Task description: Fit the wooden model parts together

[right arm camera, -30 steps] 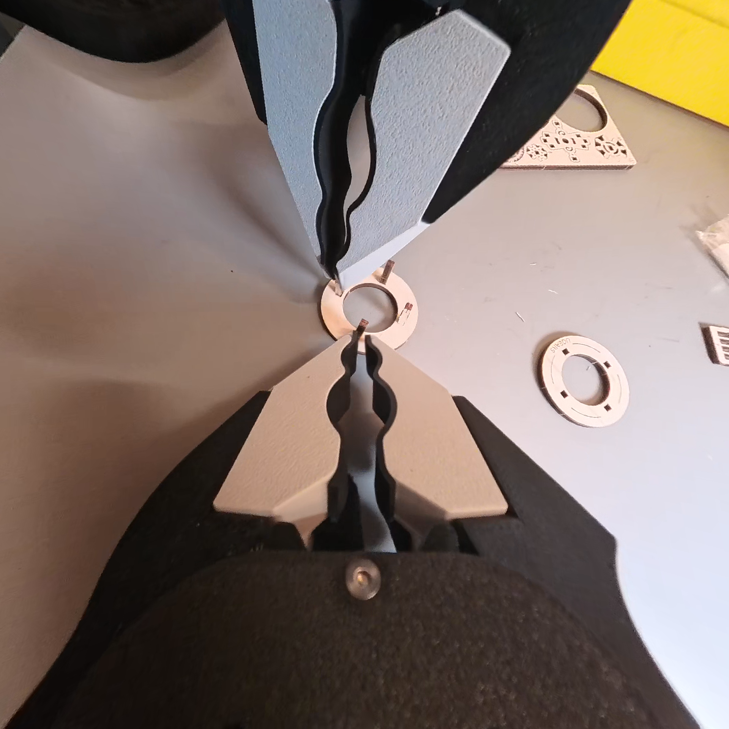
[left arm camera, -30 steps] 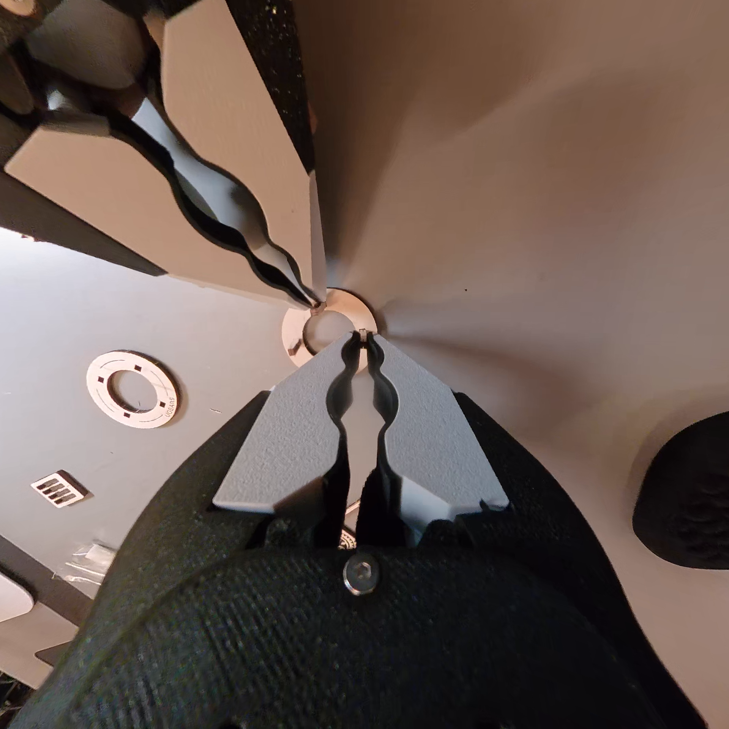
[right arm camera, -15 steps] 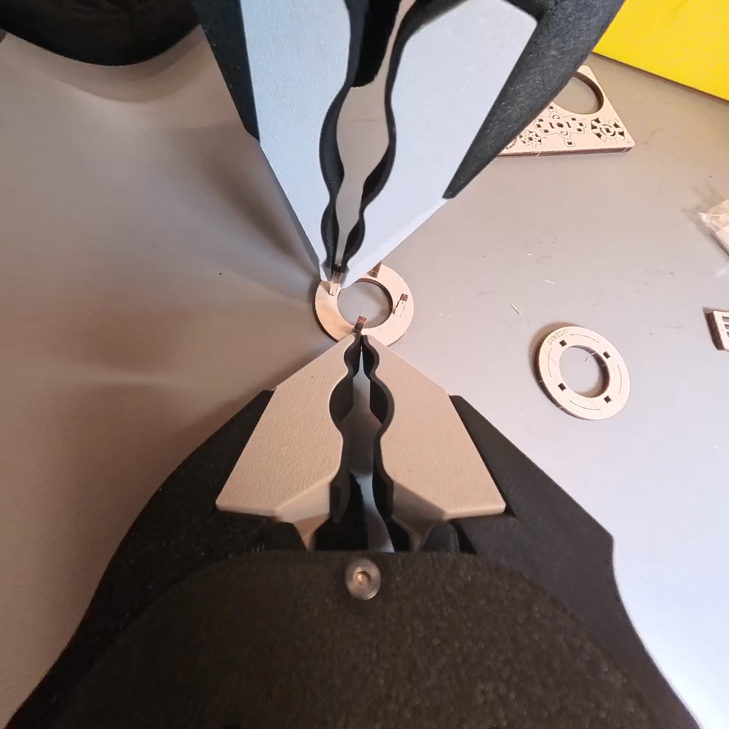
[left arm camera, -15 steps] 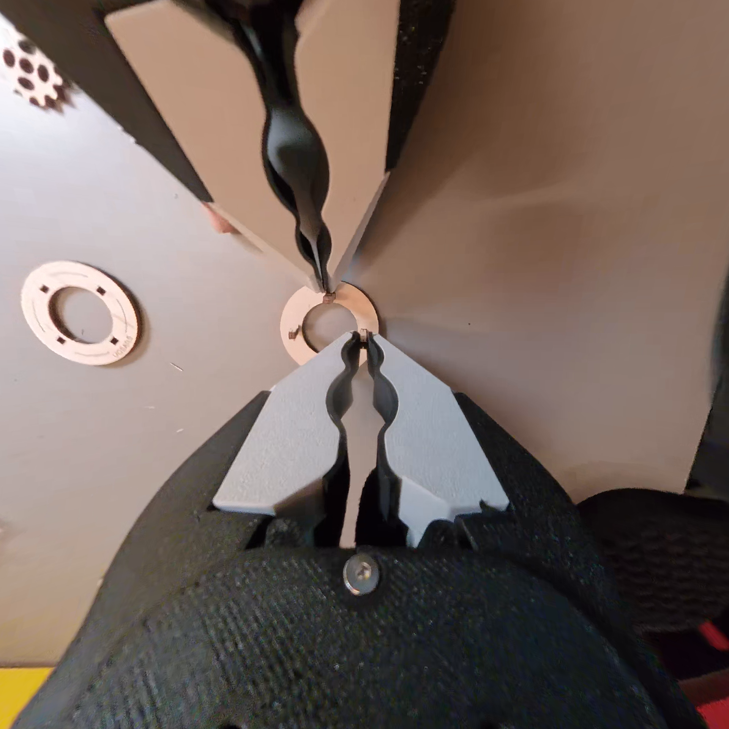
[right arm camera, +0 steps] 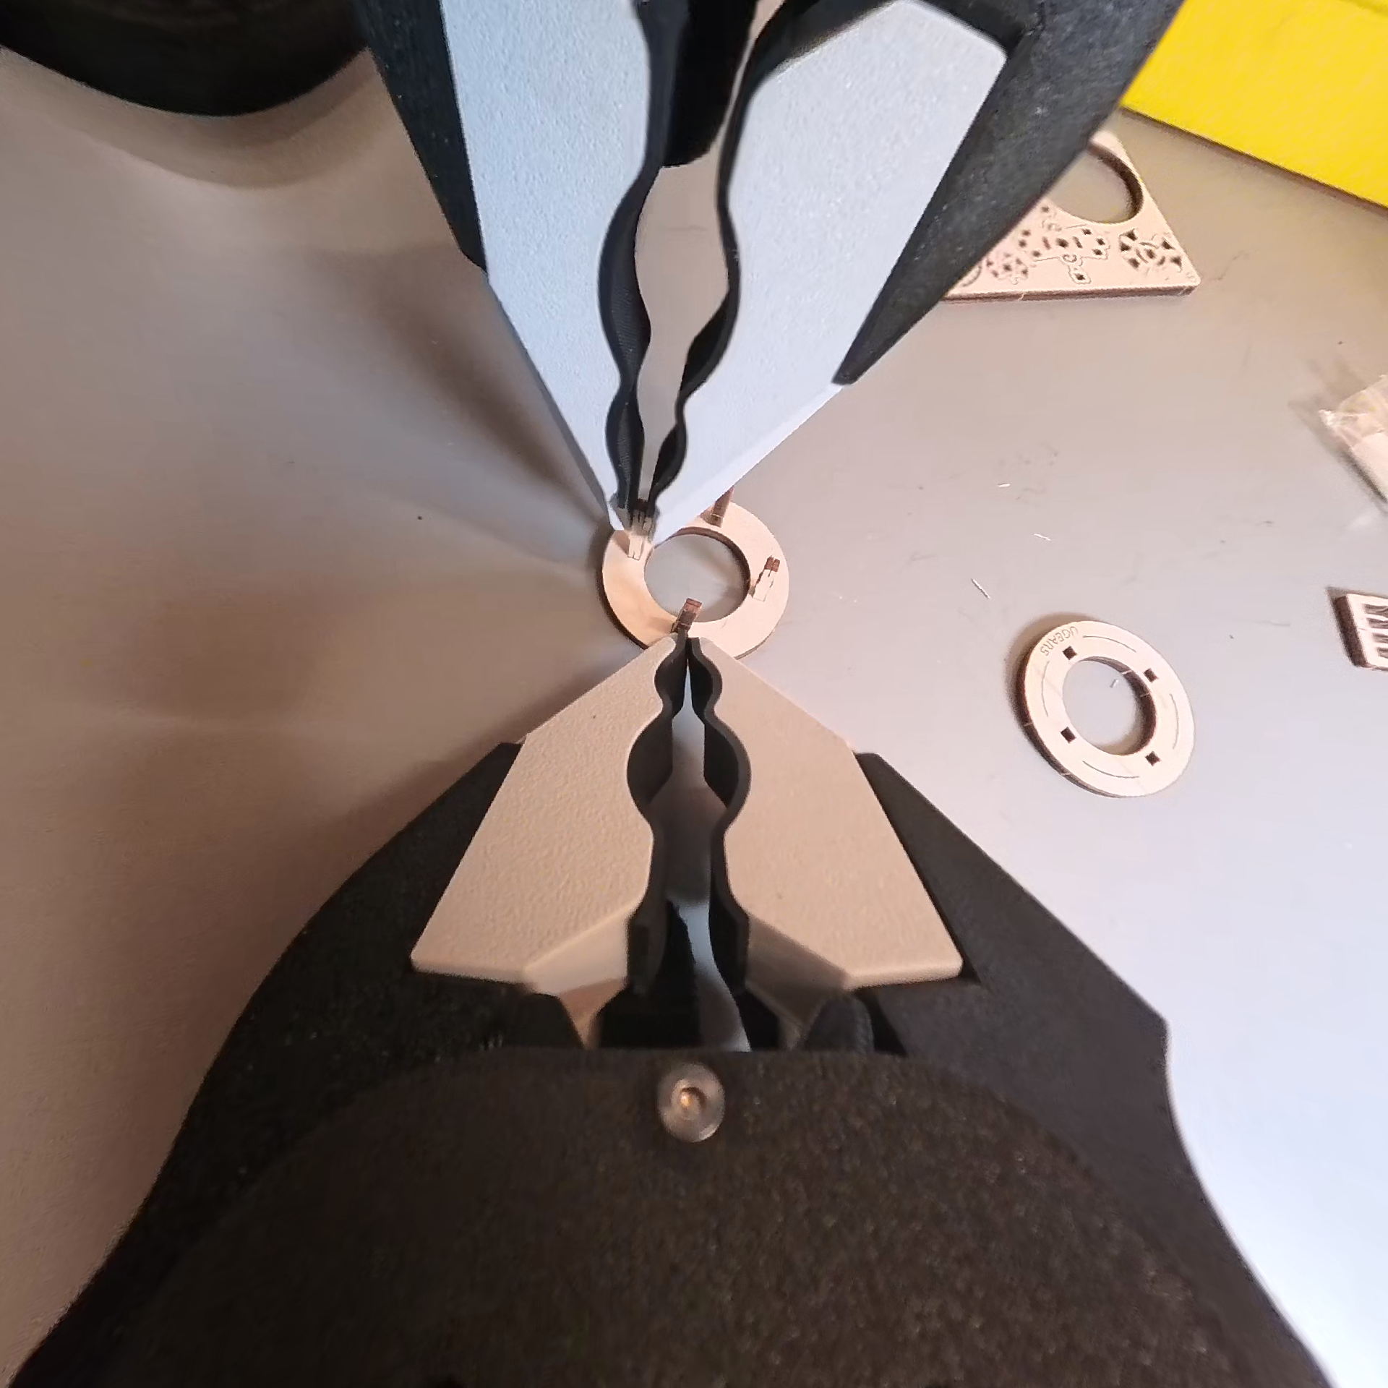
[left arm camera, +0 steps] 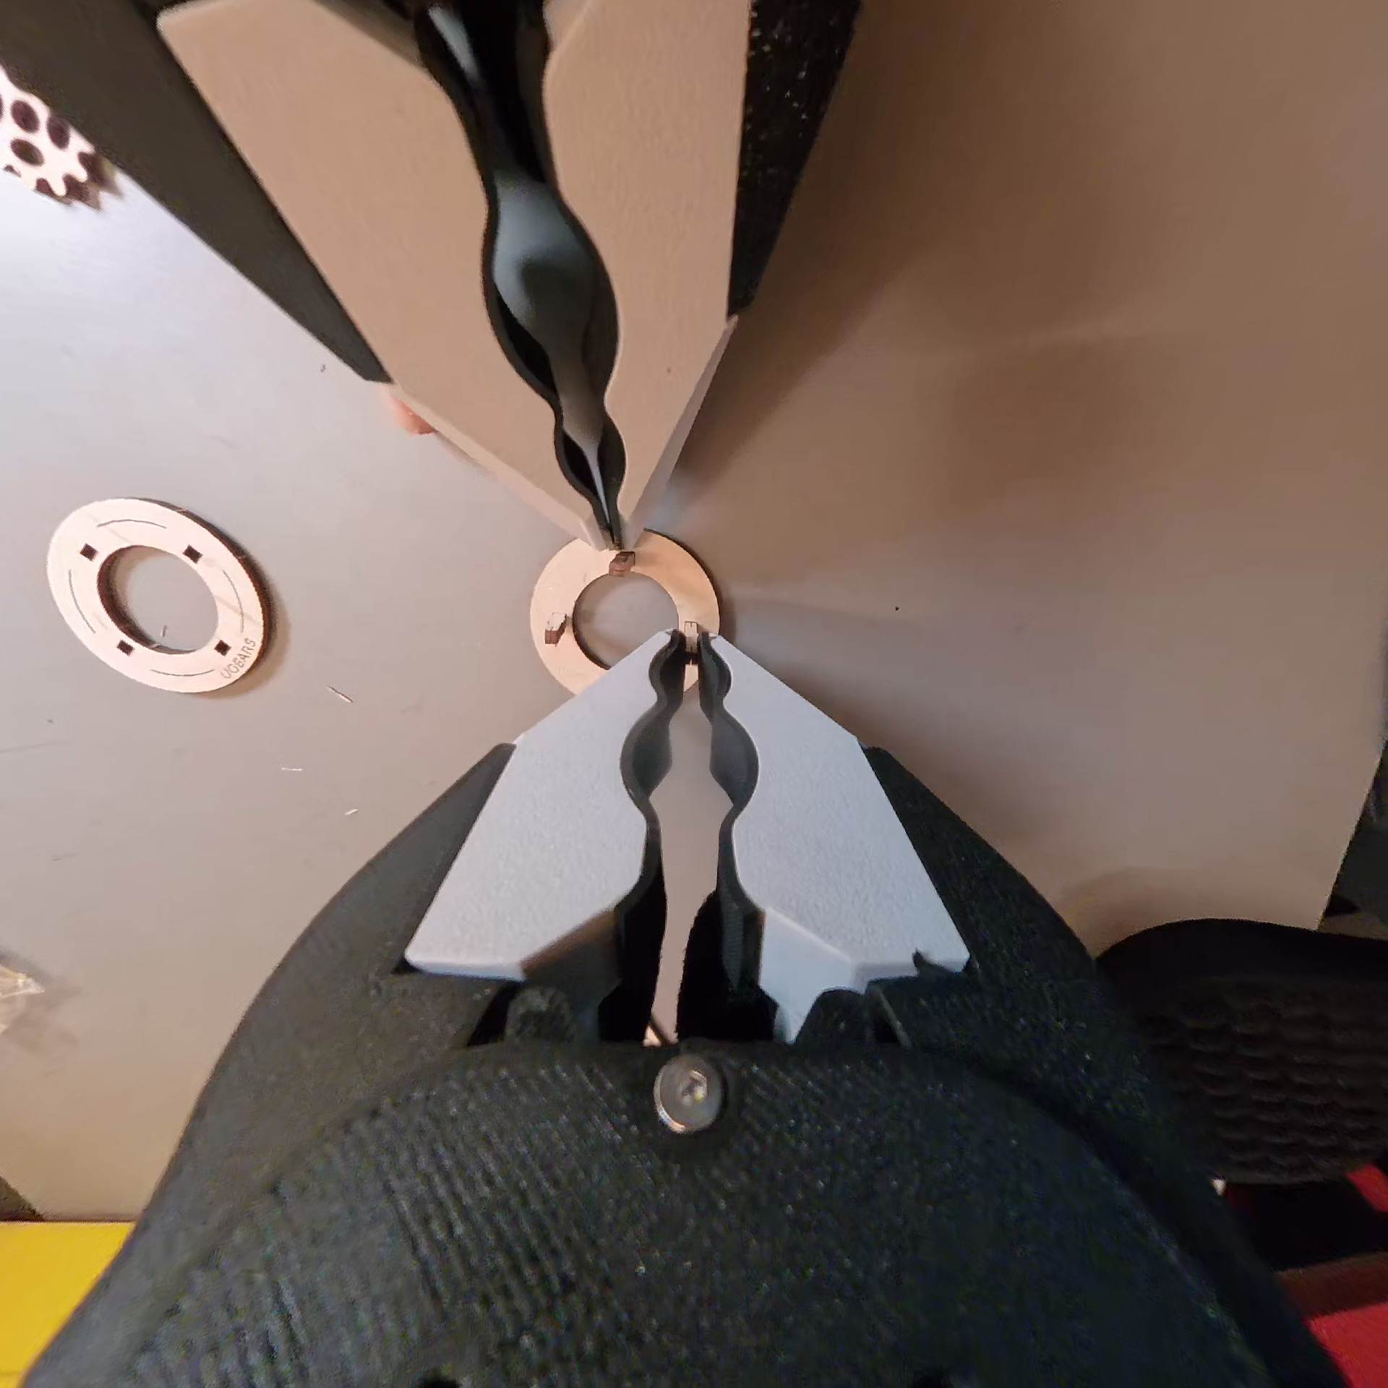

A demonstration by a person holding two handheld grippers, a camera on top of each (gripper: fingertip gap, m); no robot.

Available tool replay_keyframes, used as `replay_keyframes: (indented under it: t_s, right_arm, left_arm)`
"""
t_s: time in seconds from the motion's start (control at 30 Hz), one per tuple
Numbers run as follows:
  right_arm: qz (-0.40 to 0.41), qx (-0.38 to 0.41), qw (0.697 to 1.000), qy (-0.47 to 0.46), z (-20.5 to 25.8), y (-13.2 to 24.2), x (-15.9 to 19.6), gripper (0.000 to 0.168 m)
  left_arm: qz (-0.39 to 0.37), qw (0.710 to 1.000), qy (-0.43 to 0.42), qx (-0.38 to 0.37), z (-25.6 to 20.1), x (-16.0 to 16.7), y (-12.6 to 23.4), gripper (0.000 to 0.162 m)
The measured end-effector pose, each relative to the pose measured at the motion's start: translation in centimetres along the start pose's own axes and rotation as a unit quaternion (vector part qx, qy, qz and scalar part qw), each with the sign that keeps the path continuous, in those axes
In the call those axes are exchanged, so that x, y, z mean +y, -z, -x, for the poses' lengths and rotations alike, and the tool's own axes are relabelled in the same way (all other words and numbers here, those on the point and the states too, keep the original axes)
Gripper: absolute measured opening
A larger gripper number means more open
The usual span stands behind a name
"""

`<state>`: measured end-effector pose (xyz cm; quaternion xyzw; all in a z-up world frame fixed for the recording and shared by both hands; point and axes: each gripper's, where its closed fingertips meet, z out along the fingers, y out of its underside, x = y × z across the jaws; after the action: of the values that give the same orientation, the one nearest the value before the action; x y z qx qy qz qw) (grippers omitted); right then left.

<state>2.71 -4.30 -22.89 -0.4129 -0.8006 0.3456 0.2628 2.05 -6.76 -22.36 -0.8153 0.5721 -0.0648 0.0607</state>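
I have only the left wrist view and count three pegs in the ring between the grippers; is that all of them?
Observer: No, four. The right wrist view shows another peg standing in the ring, hidden from you behind your left gripper.
Operator: Thank you. Is there any loose part besides the spare ring?
Observer: Yes, a small slotted piece lies at that view's right edge, beyond the spare ring.
Operator: Is a parts sheet anywhere around?
Observer: A cut-out wooden sheet lies flat on the grey table, near a yellow surface.
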Motion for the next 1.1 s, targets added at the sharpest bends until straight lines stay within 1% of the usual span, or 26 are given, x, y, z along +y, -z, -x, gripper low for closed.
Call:
replay_keyframes:
  t_s: [0.13,0.27,0.4,0.7,1.1]
  right_arm:
    - [-0.001,-0.004,1.000,0.001,0.1,0.0,0.0,0.000]
    - [-0.001,0.002,1.000,0.000,-0.1,0.1,0.0,0.000]
    - [-0.014,0.000,1.000,-0.020,-0.4,0.4,-0.2,0.000]
    - [-0.013,0.006,0.999,-0.033,-0.8,0.5,-0.1,0.000]
    - [-0.002,0.013,0.999,-0.032,-1.0,0.2,0.1,0.000]
  left_arm:
    - [0.001,1.000,-0.014,-0.008,0.0,-0.1,0.0,0.002]
    - [-0.007,1.000,-0.007,-0.010,-0.1,-0.4,-0.2,0.002]
    - [-0.009,1.000,-0.015,-0.015,-0.1,-0.4,-0.2,0.002]
    - [-0.048,0.999,-0.006,-0.002,0.0,0.0,-0.1,0.002]
    - [-0.036,0.999,-0.016,0.001,-0.1,0.0,-0.2,0.002]
